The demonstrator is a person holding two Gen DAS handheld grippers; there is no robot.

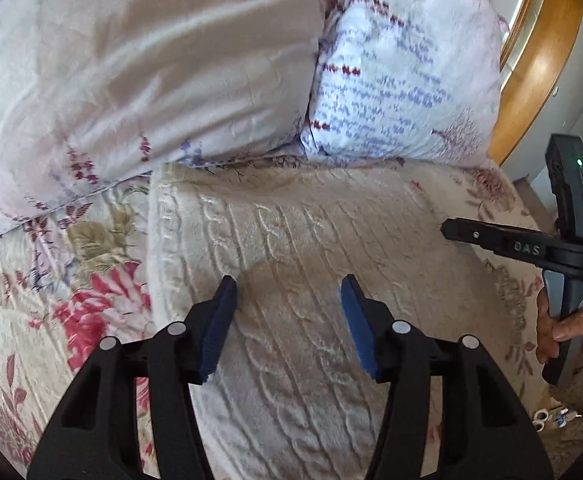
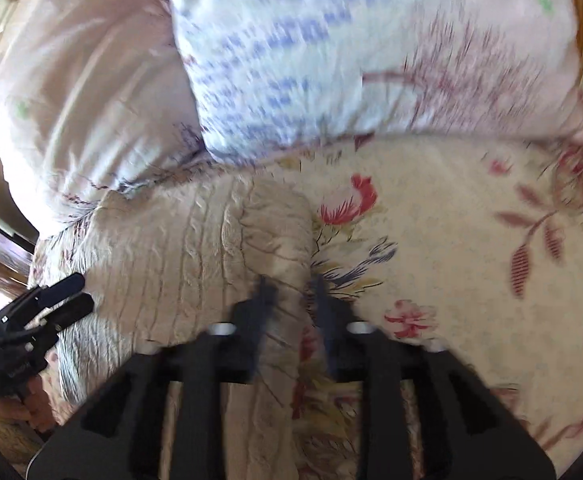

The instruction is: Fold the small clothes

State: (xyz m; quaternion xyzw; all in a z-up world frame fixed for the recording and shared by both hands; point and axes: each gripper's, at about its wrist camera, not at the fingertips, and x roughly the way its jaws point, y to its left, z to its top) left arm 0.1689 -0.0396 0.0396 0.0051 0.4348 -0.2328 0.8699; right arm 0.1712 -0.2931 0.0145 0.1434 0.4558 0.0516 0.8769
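A cream cable-knit garment (image 1: 291, 232) lies flat on the floral bedspread, its far edge near the pillows. My left gripper (image 1: 289, 292) hovers over its near middle, jaws wide apart and empty. In the right wrist view the same garment (image 2: 179, 248) lies left of centre, with its right edge rounded. My right gripper (image 2: 291, 292) is over that right edge, jaws apart with a gap between the blurred fingers, holding nothing. The right gripper also shows at the right edge of the left wrist view (image 1: 451, 230). The left gripper shows at the left of the right wrist view (image 2: 71, 292).
The floral bedspread (image 2: 471, 240) covers the bed. Two pillows, one pale pink (image 1: 151, 80) and one with blue and red print (image 1: 403, 80), lie just beyond the garment. A wooden headboard (image 1: 539, 60) curves at the far right.
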